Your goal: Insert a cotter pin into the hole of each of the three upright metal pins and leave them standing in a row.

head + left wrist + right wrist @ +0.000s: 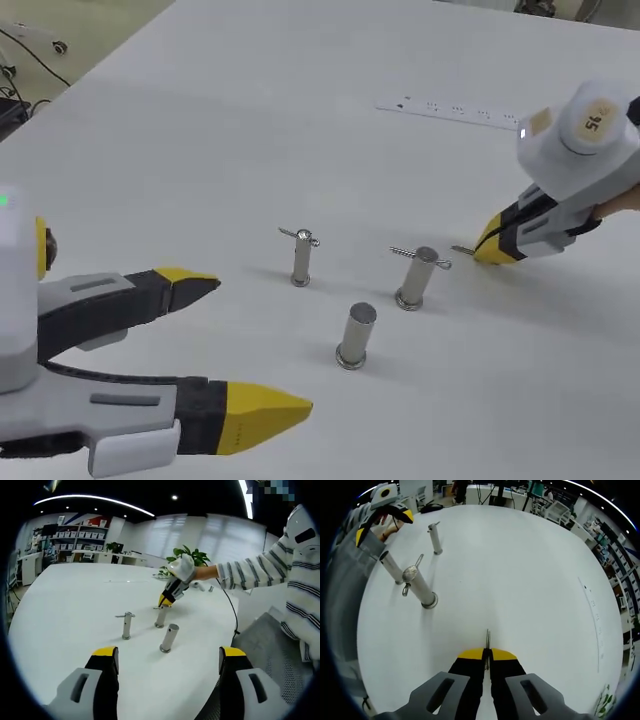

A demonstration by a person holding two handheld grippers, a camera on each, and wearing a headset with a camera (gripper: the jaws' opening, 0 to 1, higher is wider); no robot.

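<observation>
While the left gripper [260,344] was held jaws apart, the right gripper [488,652] was clamped on a cotter pin [488,637]; open table [250,120] was noted around the metal pins [355,335].

The left gripper [250,345] hangs low over the near left part of the counter [250,120]. Its yellow-tipped jaws are spread wide apart and point toward the middle. The right gripper [490,250] reaches in from the right edge with its tips tilted down close to the surface. Its jaws are pressed together on a thin cotter pin [488,639]. The arm behind it wears a striped sleeve [250,572] and is stretched out.
</observation>
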